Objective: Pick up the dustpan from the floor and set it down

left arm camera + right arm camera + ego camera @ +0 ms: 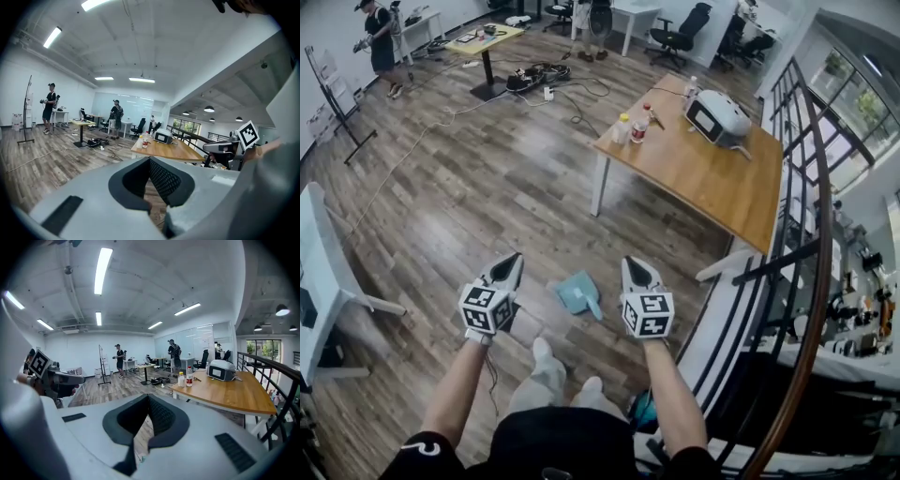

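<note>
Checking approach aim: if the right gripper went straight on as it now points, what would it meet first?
Probably the wood floor ahead, short of the table; the dustpan lies to its left, off that line.

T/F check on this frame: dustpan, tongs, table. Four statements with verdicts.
1. The teal plastic dustpan lies on the wooden plank floor between the left tongs and the right tongs. True.
2. The right tongs grip the dustpan. False: they are shut on nothing, and the dustpan lies free on the floor.
3. Small bottles stand at a corner of the light wooden table. True.
4. The white and grey box-shaped appliance sits on the floor. False: the appliance sits on the table.
</note>
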{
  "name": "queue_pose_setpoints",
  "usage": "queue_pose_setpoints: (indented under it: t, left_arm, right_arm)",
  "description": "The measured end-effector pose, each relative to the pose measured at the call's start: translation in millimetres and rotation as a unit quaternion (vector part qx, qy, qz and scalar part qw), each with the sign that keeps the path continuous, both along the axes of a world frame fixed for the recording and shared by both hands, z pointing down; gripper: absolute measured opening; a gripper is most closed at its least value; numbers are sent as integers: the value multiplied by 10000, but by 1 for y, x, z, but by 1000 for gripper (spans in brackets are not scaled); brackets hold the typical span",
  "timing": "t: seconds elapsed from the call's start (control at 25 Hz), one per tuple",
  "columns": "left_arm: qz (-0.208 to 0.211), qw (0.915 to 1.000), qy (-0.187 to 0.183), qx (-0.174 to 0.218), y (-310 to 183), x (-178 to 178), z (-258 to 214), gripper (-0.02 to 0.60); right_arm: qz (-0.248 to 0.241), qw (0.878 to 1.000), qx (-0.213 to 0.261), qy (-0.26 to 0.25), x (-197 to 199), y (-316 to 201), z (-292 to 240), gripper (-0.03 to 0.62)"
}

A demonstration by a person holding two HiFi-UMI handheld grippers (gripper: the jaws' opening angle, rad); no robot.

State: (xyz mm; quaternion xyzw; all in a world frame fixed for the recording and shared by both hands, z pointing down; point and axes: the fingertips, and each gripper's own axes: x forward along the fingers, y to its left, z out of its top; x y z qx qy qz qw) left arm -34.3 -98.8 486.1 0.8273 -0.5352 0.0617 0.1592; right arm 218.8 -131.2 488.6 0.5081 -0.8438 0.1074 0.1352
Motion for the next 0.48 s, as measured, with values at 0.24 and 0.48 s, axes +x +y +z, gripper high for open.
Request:
queue_pose_setpoints:
  t: [0.24, 0.48]
  left_arm:
    - [136, 9998, 32, -155, -19, -6, 45, -3]
    - [344, 9989, 81, -310, -41, -6, 97, -3]
  right_arm:
    - [-25, 9993, -373, 49, -15, -10, 62, -5]
    - [-183, 9969, -752, 143, -34, -17, 132, 72]
